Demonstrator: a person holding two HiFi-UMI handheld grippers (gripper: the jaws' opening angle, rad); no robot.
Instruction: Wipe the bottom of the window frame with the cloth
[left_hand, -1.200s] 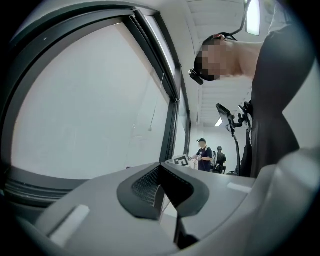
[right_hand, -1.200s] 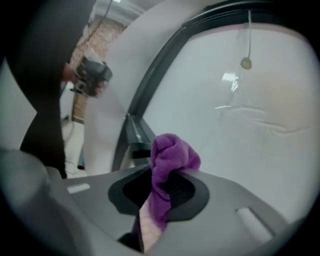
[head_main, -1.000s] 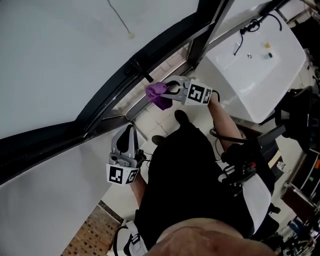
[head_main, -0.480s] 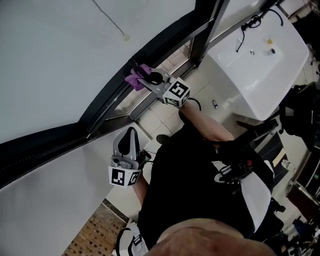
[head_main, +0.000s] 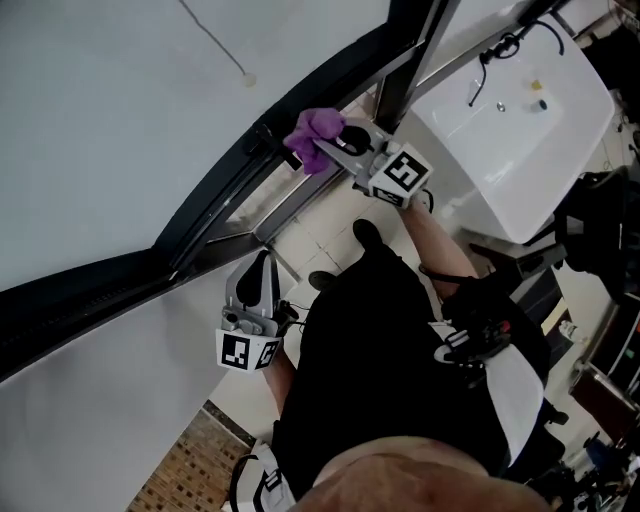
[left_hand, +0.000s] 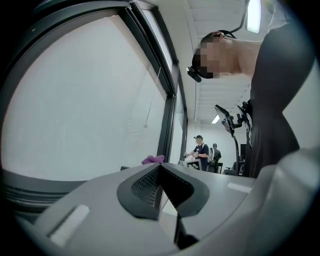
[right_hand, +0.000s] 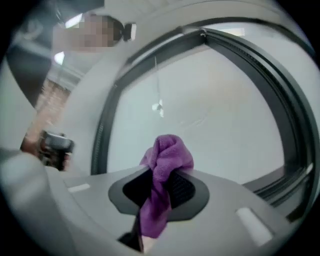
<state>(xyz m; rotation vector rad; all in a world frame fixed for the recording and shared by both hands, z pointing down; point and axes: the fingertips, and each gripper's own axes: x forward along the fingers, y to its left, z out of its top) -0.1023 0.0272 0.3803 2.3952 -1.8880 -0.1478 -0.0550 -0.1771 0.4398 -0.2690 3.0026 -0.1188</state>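
The purple cloth (head_main: 314, 131) is pressed on the dark bottom rail of the window frame (head_main: 228, 192), which runs diagonally up to the right. My right gripper (head_main: 335, 141) is shut on it. In the right gripper view the cloth (right_hand: 167, 163) bunches above the jaws and a tail hangs down between them, with the pane behind. My left gripper (head_main: 262, 268) hangs low beside my leg, away from the frame, jaws together and holding nothing. From the left gripper view the cloth (left_hand: 153, 160) shows far off along the frame (left_hand: 167, 131).
A white basin (head_main: 520, 130) stands at the upper right, close to the frame's end. A blind cord with a bead (head_main: 247, 80) hangs over the pane. Pale floor tiles lie below the frame, with a brick patch (head_main: 190, 468) lower left. Two people (left_hand: 201, 152) stand far down the room.
The right gripper carried the cloth from the floor side up onto the rail, slid left along it, and has now slid back up to the right. The left gripper stayed put.
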